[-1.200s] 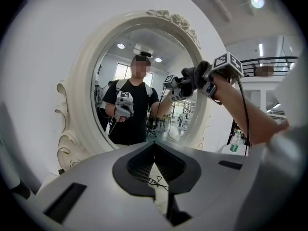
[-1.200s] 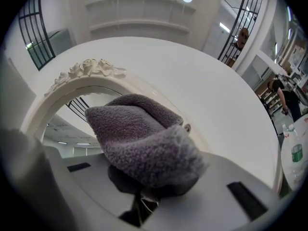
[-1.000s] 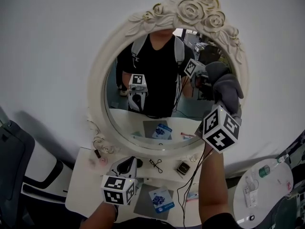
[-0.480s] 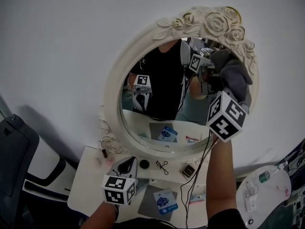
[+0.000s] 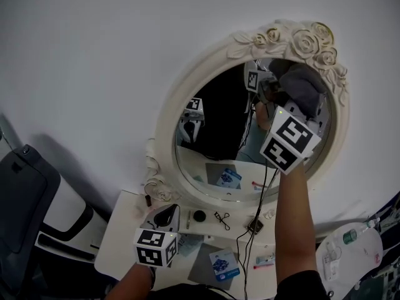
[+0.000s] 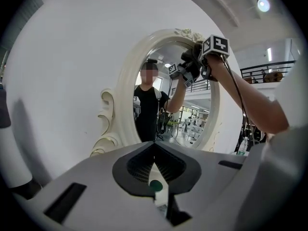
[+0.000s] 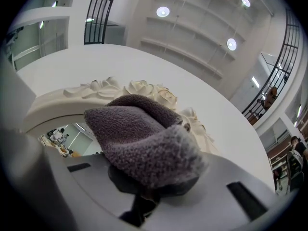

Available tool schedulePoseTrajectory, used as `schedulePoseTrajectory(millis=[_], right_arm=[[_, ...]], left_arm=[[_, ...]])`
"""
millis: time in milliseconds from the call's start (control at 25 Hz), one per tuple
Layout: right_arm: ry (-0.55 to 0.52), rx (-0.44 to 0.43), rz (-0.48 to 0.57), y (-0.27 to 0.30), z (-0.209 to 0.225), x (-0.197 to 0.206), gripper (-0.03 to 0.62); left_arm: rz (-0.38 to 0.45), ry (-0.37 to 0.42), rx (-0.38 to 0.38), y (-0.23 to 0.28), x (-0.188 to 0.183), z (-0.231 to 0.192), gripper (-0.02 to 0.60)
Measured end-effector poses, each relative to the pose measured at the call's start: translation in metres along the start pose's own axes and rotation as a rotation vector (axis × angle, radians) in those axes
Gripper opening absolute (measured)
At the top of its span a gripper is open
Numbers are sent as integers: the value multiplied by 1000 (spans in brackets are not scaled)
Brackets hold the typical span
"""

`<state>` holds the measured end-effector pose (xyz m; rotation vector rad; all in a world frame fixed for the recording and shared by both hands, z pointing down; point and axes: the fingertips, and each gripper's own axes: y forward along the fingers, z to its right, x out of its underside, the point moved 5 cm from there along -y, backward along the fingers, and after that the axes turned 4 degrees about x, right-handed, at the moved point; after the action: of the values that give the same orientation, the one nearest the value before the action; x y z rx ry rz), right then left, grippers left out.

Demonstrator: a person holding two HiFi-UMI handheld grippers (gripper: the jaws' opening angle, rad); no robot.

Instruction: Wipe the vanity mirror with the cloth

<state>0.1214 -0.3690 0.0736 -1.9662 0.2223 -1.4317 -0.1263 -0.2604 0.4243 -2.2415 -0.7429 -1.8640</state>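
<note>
The oval vanity mirror [image 5: 219, 136] in its white rose-carved frame [image 5: 294, 39] hangs on the wall above a small table. My right gripper [image 5: 300, 102] is raised to the glass near the upper right rim, shut on a grey fleecy cloth [image 5: 306, 86] that presses on the mirror. In the right gripper view the cloth [image 7: 144, 138] bulges out of the right gripper [image 7: 147, 186] and hides its fingertips, with the frame's roses [image 7: 139, 88] just behind. My left gripper [image 5: 167, 214] hangs low over the table, shut and holding nothing. In the left gripper view the left gripper [image 6: 154, 159] points at the mirror [image 6: 187, 109].
The vanity table [image 5: 122, 236] carries an eyelash curler [image 5: 222, 217], a small black round item [image 5: 199, 215], a blue card [image 5: 224, 264] and a hanging cable [image 5: 249, 242]. A dark chair [image 5: 25, 192] stands at the left. A round white side table [image 5: 356, 264] with a bottle [image 5: 349, 236] is at the right.
My right gripper has slid the cloth up along the mirror's right side toward the rose-carved top. The left gripper has stayed low over the table.
</note>
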Motion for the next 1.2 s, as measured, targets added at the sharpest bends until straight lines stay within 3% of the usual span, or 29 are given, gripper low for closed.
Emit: schedulePoseTrajectory(millis=[280, 560, 840, 1200], right_arm=[[-82, -106, 68, -12, -44, -17, 32], [-112, -332, 127, -49, -112, -13, 32], [-296, -459, 205, -96, -167, 13, 34], [-443, -402, 250, -104, -165, 31, 34]], left_arm=[[9, 0, -39, -15, -1, -14, 6], [21, -4, -82, -30, -1, -22, 6], [42, -18, -131, -43, -2, -27, 6], [44, -24, -126, -41, 0, -21, 6]])
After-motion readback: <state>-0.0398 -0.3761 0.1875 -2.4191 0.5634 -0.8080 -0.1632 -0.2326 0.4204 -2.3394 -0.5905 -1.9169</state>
